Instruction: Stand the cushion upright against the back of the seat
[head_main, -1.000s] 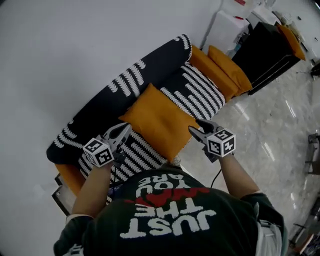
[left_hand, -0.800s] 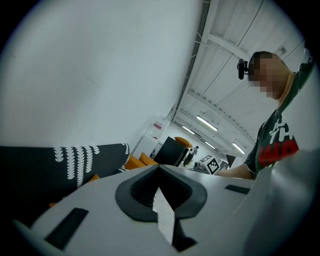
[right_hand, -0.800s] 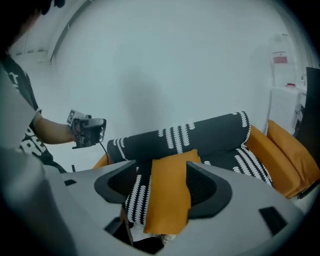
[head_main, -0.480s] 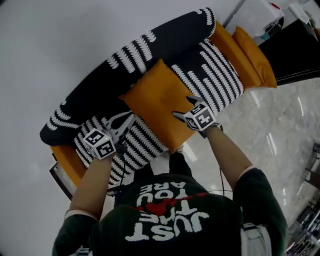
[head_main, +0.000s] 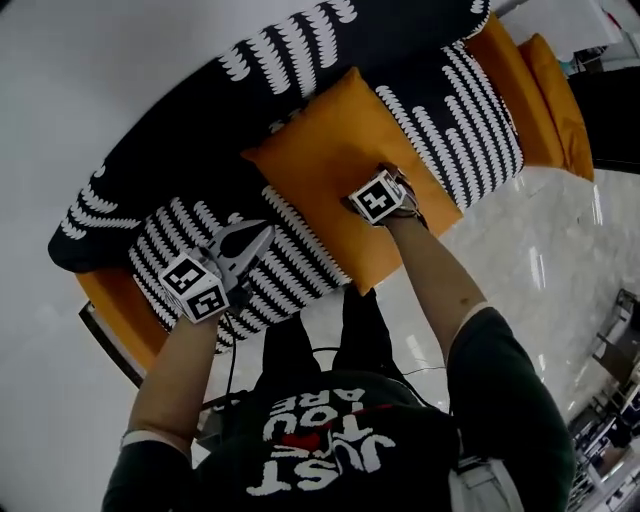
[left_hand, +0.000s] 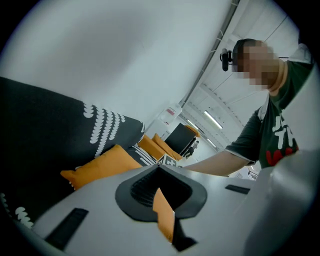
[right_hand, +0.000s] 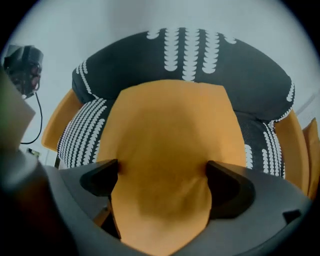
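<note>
Across the middle of the seat (head_main: 455, 110), the cushion (head_main: 330, 150) lies flat, its far edge at the backrest (head_main: 300, 45) and its near corner overhanging the seat's front edge. The right gripper (right_hand: 164, 184) points down onto it. Its jaws have just been opening and stand wide, with fabric bulging between the pads but not pinched. It would be best to close on a deep fold (a thin pinch would likely slip), then swing the front edge up toward the backrest. The left gripper (head_main: 250, 240) hovers over the seat's left part, tips drawn together, empty. Only the right gripper view shows that bulge. The head view hides it under the marker cube (head_main: 375, 198), yet alone shows the overhang.
</note>
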